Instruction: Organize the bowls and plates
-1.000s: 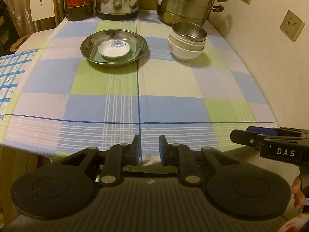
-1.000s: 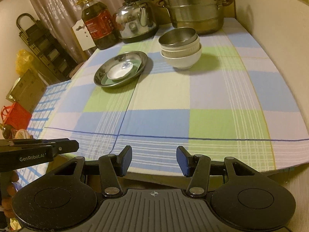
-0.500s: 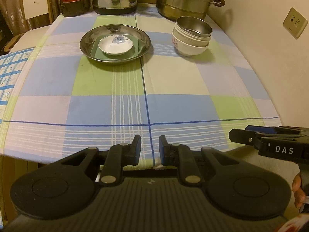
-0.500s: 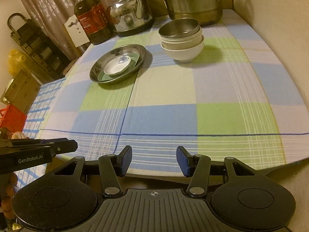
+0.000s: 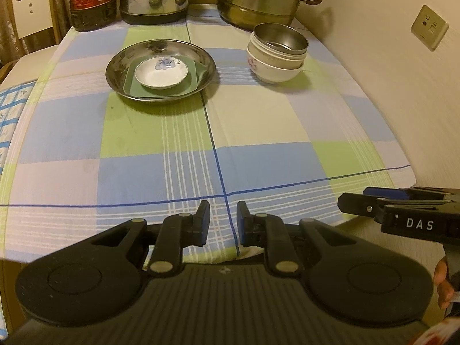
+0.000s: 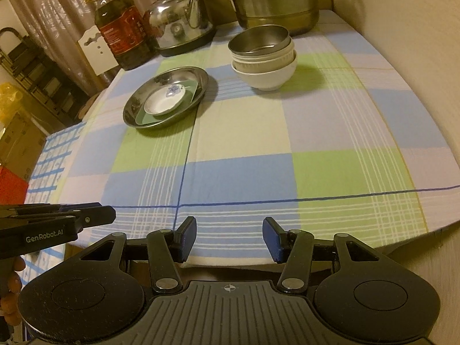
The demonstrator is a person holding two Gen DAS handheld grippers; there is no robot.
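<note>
A steel plate (image 5: 120,66) sits at the far middle of the table, holding a green square plate (image 5: 135,87) and a small white saucer (image 5: 161,73) on top. It also shows in the right wrist view (image 6: 135,106). To its right stands a stack of bowls (image 5: 276,54), white ones below and a steel one on top, also in the right wrist view (image 6: 264,54). My left gripper (image 5: 223,222) hangs over the table's near edge, jaws a narrow gap apart, empty. My right gripper (image 6: 230,238) is open and empty at the near edge.
A checked cloth (image 5: 258,120) covers the table. At the back stand an oil bottle (image 6: 123,37), a steel kettle (image 6: 178,28) and a stacked steamer pot (image 6: 273,3). A wall (image 5: 402,86) runs along the right side. A chair (image 5: 28,5) stands at the far left.
Both grippers have moved forward and a little higher over the table's near edge, so the plates and bowls look closer. Neither gripper's jaws have changed.
</note>
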